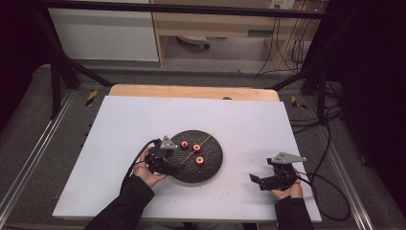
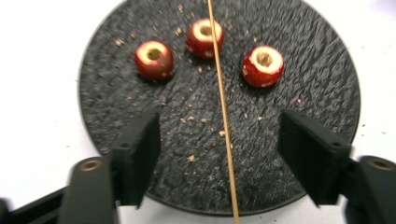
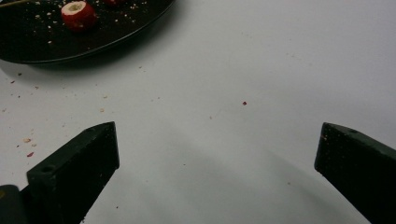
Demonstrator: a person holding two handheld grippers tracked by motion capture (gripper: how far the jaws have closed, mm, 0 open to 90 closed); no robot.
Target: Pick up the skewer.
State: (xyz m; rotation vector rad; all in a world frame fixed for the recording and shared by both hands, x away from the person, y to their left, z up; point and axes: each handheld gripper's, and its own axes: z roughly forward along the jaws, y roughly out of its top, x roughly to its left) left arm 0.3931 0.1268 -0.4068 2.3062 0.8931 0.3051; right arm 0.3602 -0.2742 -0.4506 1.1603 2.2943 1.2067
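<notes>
Over plate [image 2: 317, 70], left gripper [image 2: 219, 154] agape.

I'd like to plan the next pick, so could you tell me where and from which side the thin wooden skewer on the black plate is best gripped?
Grip the skewer at its bare near stretch, clear of the three cored red fruits. It lies flat across the plate, passing over the middle fruit. Come from above with the open left gripper, whose jaws already stand on either side of it, closing across its width.

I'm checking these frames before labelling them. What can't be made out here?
- Skewer: both ends cut off by the left gripper view's top and bottom edges, so whether it pierces the middle fruit or lies on it is unclear.
- Plate: mostly cut off by the right gripper view's top edge.
- Fruit type: too small in the high view.
</notes>
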